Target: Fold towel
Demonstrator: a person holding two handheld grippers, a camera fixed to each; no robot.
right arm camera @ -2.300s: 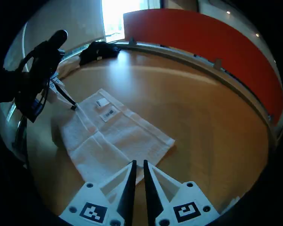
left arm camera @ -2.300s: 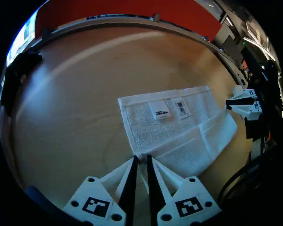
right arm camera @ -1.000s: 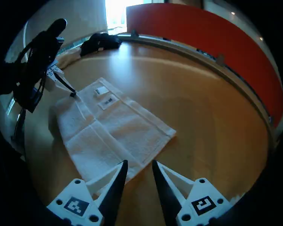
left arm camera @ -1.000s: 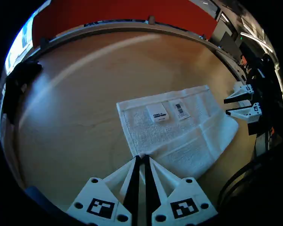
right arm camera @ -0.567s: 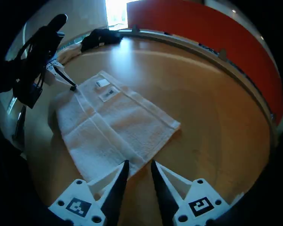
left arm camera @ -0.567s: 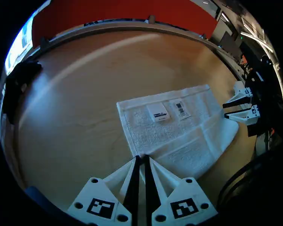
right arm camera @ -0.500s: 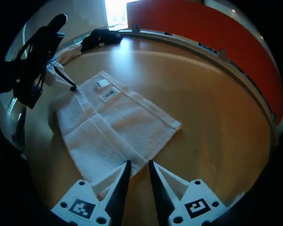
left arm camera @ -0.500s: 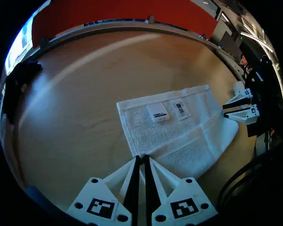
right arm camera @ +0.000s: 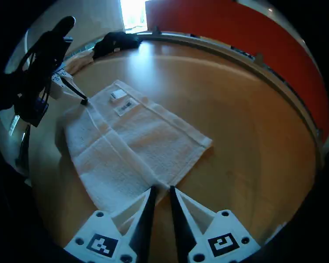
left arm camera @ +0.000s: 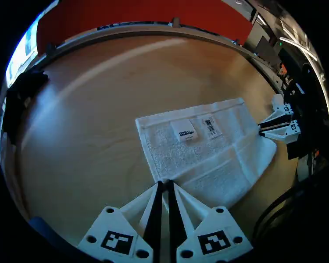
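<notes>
Hidden btwn left gripper [left arm camera: 163,184] jaws: towel [left arm camera: 199,153] corner; dark lump [right arm camera: 116,43] at table [right arm camera: 252,131] edge unidentifiable.

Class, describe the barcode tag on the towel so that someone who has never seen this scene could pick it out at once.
A white towel lies on the wooden table in front of the red partition. Near one hemmed edge of the towel, two small tags sit side by side. The barcode tag is the one printed with black bars; its neighbour, the squarer label, lacks them.
</notes>
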